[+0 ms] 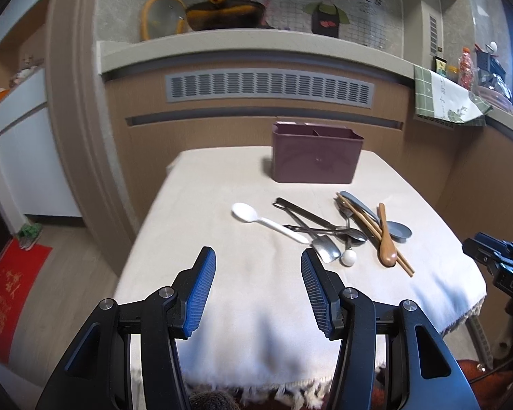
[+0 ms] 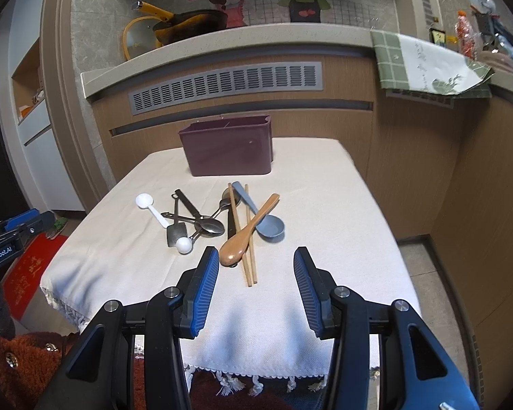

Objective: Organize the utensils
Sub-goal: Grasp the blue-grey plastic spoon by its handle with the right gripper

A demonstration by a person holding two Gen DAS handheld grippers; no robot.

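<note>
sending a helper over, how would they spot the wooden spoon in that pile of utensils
Find the maroon utensil box at the back of the cloth-covered table; the pile lies in front of it. The wooden spoon lies across the chopsticks, the only brown spoon there, beside a grey-blue one.

Background: yellow-handled pan on counter ledge, green checked cloth draped beside, red mat on floor.

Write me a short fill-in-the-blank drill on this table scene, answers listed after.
1. The maroon utensil holder stands at the table's ____ end.
2. The wooden spoon lies across the ____.
3. Both the left hand-held gripper and right hand-held gripper are ____.
4. The white tablecloth has a ____ edge.

Answers: far; chopsticks; open; fringed
</note>
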